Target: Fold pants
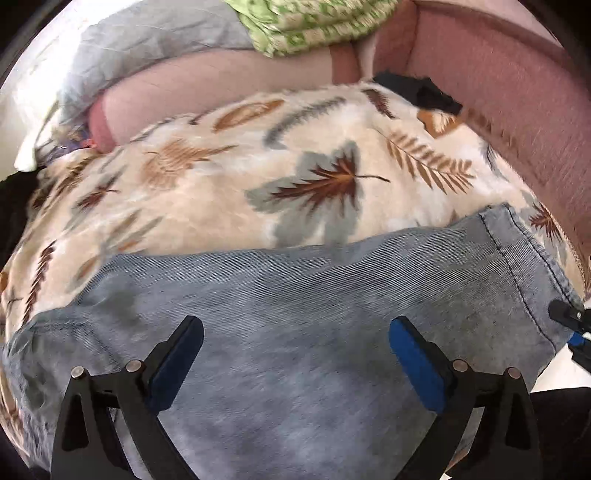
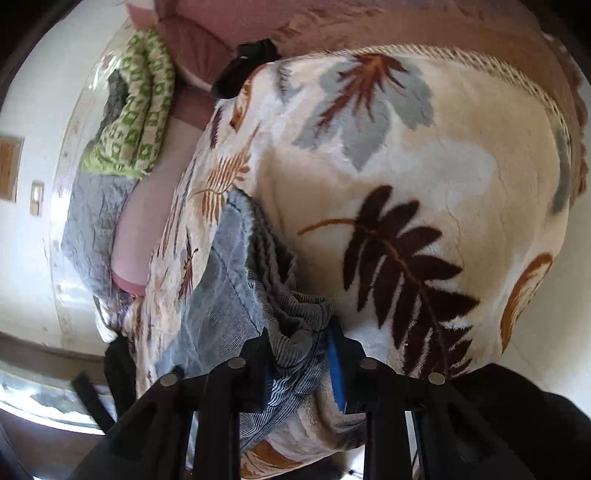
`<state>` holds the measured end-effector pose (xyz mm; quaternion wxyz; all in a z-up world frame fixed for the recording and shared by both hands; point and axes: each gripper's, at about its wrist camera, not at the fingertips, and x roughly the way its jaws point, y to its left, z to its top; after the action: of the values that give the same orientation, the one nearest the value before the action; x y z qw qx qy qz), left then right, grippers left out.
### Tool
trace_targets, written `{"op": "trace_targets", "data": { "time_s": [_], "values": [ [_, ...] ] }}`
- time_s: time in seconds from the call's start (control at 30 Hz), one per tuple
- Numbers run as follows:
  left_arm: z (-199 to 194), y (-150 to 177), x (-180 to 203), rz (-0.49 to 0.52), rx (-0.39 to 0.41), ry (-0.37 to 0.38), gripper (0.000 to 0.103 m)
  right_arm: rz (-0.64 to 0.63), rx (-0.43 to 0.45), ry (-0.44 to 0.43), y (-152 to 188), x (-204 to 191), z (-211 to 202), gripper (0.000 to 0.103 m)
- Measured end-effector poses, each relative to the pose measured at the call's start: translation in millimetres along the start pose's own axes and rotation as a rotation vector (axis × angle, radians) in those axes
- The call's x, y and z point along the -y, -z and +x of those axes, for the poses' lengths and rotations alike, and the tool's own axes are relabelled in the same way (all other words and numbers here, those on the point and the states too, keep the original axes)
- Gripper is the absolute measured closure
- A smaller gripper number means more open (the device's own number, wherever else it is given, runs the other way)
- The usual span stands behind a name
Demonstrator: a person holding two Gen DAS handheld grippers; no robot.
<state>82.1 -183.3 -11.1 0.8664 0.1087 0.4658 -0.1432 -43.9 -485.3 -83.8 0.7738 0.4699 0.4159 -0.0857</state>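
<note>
Light blue denim pants (image 1: pixel 295 314) lie flat across the near part of a leaf-patterned blanket (image 1: pixel 229 177). My left gripper (image 1: pixel 295 328) hovers over the middle of the pants, jaws wide open and empty. The right gripper shows at the right edge of the left wrist view (image 1: pixel 569 317), at the hemmed end of the pants. In the right wrist view the right gripper (image 2: pixel 299 339) is shut on the bunched edge of the pants (image 2: pixel 229 288), with folds of denim rising between its fingers.
The blanket (image 2: pixel 424 166) covers a pink sofa (image 1: pixel 498 92). A green patterned cloth (image 1: pixel 303 22) and a grey cloth (image 1: pixel 147 40) lie at the back. A small black item (image 1: pixel 417 88) sits at the blanket's far edge. White floor (image 2: pixel 546 295) lies beside the sofa.
</note>
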Motion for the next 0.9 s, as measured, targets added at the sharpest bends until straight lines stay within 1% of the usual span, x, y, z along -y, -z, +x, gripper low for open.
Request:
{"op": "trace_targets", "data": {
  "time_s": [0.03,0.07,0.1,0.13,0.23,0.27,0.33,0.4,0.43,0.47,0.53,0.57,0.63,0.7,0.77,0.8,0.83,0.87,0.9],
  "values": [
    [5.8,4.2,-2.0,0.006,-0.021,-0.019,0.002,-0.019,0.003,0.014,0.4,-3.7,1.0,0.079],
    [22.3,10.6,0.2,0.041,-0.082,-0.034,0.002,-0.027,0.0,0.023,0.5,-5.8,3.2,0.081],
    [38.6,17.1,4.3,0.074,-0.126,-0.038,0.0,-0.03,-0.005,0.029,0.4,-7.2,5.0,0.081],
    [37.3,17.9,4.9,0.083,-0.083,-0.042,0.0,-0.039,-0.006,0.04,0.4,-10.6,5.2,0.082],
    [30.9,14.6,10.1,0.115,-0.09,-0.068,0.0,-0.103,0.016,0.055,1.4,-32.1,-4.7,0.083],
    [31.7,14.1,10.7,0.117,-0.094,-0.064,0.0,-0.132,0.029,0.059,2.4,-43.9,-9.3,0.084],
    [33.7,14.4,5.2,0.08,-0.112,-0.024,0.0,-0.226,0.064,0.062,8.0,-78.0,-20.8,0.084],
    [31.7,11.7,-6.1,0.037,-0.116,0.048,0.002,-0.35,0.089,0.053,21.9,-123.3,-29.0,0.084],
    [24.0,11.9,-17.1,0.0,-0.114,0.085,0.002,-0.409,0.099,0.048,30.6,-143.0,-30.7,0.084],
    [17.5,12.8,-27.3,-0.033,-0.103,0.103,0.002,-0.479,0.104,0.037,43.1,-166.4,-31.2,0.084],
    [-6.0,16.3,-61.3,-0.135,-0.041,0.144,0.002,-0.631,0.098,0.013,77.6,-212.6,-25.7,0.084],
    [-22.7,21.9,-87.7,-0.194,-0.002,0.142,0.002,-0.697,0.087,-0.005,96.2,-230.6,-20.5,0.084],
    [-47.2,33.5,-131.9,-0.286,0.057,0.112,0.002,-0.828,0.05,-0.032,140.5,-263.3,-1.5,0.084],
    [-75.1,52.9,-185.4,-0.393,0.111,0.039,0.002,-0.915,-0.018,-0.063,184.3,-280.3,29.6,0.084],
    [-95.6,70.1,-226.6,-0.455,0.144,-0.031,0.002,-0.955,-0.094,-0.077,218.1,-280.3,63.7,0.083],
    [-100.9,75.8,-240.1,-0.467,0.144,-0.062,0.002,-0.957,-0.129,-0.08,230.1,-276.8,80.4,0.08],
    [-106.3,81.1,-249.9,-0.472,0.141,-0.085,0.002,-0.96,-0.182,-0.064,242.0,-270.0,103.9,0.079],
    [-110.5,85.5,-257.7,-0.475,0.136,-0.092,0.002,-0.955,-0.249,-0.042,250.0,-261.8,125.5,0.072],
    [-112.8,88.1,-261.2,-0.477,0.129,-0.084,0.002,-0.935,-0.277,-0.054,253.6,-254.7,135.5,0.072]
  ]
}}
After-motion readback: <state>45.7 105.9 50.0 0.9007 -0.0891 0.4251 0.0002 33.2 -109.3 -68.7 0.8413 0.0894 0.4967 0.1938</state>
